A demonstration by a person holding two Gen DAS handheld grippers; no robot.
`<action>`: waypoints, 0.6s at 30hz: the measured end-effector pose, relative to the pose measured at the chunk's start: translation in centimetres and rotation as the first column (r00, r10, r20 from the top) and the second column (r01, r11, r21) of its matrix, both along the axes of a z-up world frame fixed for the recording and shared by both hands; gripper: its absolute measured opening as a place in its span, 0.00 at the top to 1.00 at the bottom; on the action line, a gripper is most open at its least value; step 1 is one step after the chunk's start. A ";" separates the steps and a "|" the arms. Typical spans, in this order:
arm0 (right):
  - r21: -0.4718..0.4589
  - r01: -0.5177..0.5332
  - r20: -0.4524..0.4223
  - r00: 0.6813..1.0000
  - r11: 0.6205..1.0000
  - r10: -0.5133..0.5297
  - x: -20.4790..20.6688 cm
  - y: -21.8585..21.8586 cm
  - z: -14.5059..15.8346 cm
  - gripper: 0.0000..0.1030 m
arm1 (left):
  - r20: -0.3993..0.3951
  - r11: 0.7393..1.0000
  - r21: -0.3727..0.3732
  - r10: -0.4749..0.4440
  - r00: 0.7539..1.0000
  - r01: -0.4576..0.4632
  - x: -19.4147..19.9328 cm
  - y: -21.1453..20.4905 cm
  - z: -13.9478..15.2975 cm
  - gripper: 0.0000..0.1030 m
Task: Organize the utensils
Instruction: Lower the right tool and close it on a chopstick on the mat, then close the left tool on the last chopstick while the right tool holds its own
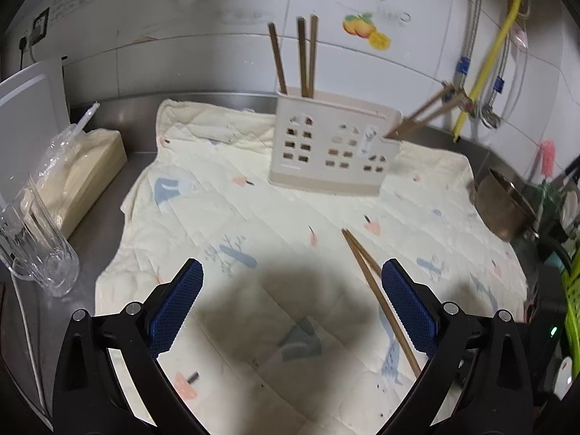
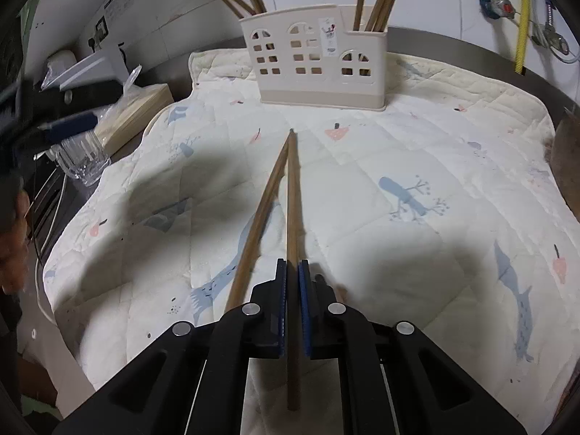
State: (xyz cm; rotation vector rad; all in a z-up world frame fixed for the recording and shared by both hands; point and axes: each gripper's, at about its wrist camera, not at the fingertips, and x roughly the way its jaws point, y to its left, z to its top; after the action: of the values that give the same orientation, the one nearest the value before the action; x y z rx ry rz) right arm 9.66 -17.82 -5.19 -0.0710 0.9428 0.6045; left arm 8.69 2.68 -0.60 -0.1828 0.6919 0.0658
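A cream utensil holder (image 1: 330,145) with window cut-outs stands at the back of a quilted cloth (image 1: 253,217). Brown chopsticks stand in its left compartment (image 1: 302,54), and others lean out of its right compartment (image 1: 424,112). A pair of chopsticks (image 1: 366,275) lies on the cloth beside my left gripper's right finger. My left gripper (image 1: 291,268) hovers open over the cloth with nothing in it. In the right wrist view my right gripper (image 2: 293,264) is shut on one chopstick (image 2: 293,199). The second chopstick (image 2: 257,224) runs outside the left finger, and both tips meet towards the holder (image 2: 315,69).
A clear glass (image 1: 40,250) and a tan box under plastic wrap (image 1: 90,166) sit left of the cloth. On the right stand a metal pot (image 1: 504,203) and a green rack (image 1: 572,301). A yellow hose (image 1: 489,61) runs down the tiled wall. A person's hand (image 2: 14,246) shows at the left edge.
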 end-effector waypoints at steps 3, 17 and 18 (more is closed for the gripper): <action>0.015 0.014 0.013 1.000 1.000 -0.014 0.0 -0.8 0.7 0.94 | -0.026 1.000 -0.004 -0.026 0.999 0.026 -0.4 -1.1 -0.9 0.07; 0.080 0.083 0.110 0.990 0.993 -0.092 -0.5 -4.3 4.1 0.94 | -0.160 0.977 -0.118 -0.195 0.968 0.177 -0.4 -8.5 -6.1 0.53; 0.081 0.087 0.116 0.989 0.993 -0.096 -0.5 -4.4 4.2 0.94 | -0.166 0.974 -0.124 -0.207 0.964 0.188 -0.3 -9.0 -6.4 0.58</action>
State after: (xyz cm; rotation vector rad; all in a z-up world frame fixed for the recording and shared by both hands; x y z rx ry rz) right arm 9.11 -22.24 -1.00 0.0034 0.8017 0.5446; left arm 8.41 -6.35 -6.95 -0.2117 0.8905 -0.1491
